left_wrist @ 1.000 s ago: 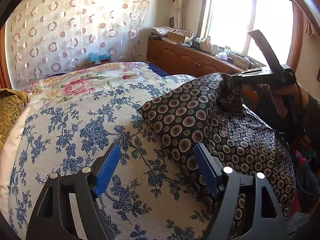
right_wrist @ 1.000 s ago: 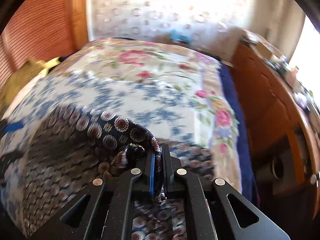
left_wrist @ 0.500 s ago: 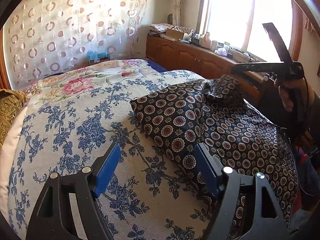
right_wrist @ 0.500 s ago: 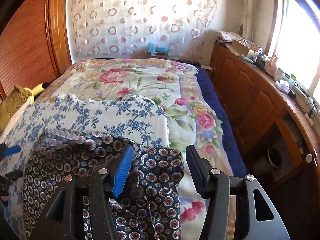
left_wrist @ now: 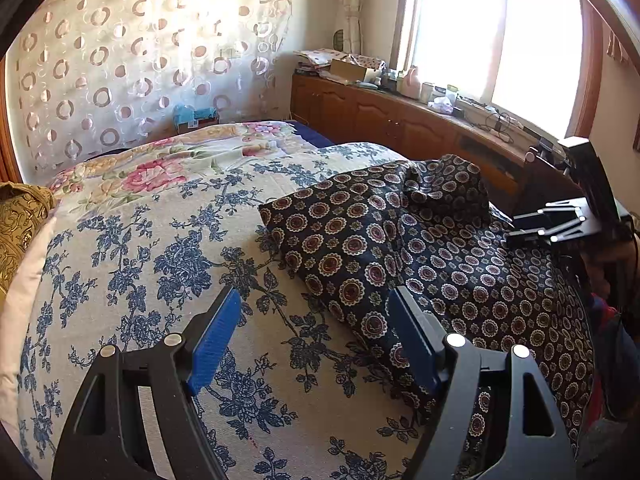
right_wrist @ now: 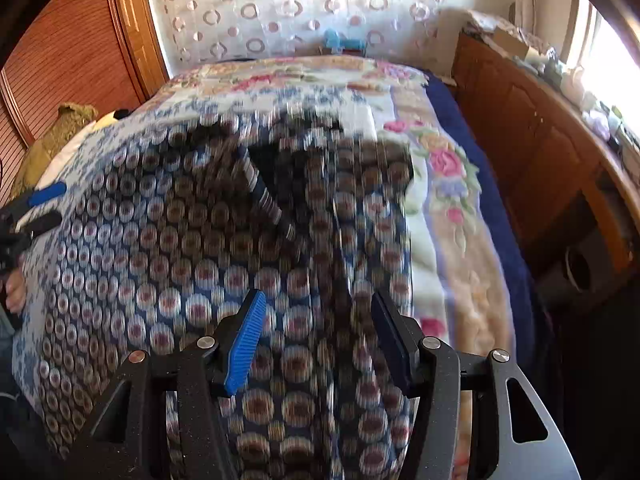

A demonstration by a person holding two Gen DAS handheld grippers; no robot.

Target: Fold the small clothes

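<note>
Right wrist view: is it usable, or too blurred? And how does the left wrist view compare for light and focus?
Right wrist view: motion blur smears the patterned garment and the bed cover, though the right gripper stays sharp, jaws open. Left wrist view: crisp on the garment and open left gripper, but the window is blown out white; fisheye bending at both edges.

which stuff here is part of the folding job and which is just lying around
Part of the job: dark patterned garment, left gripper, right gripper.

Just lying around: gold cushion, blue-flowered sheet, clutter on the wooden cabinet.
</note>
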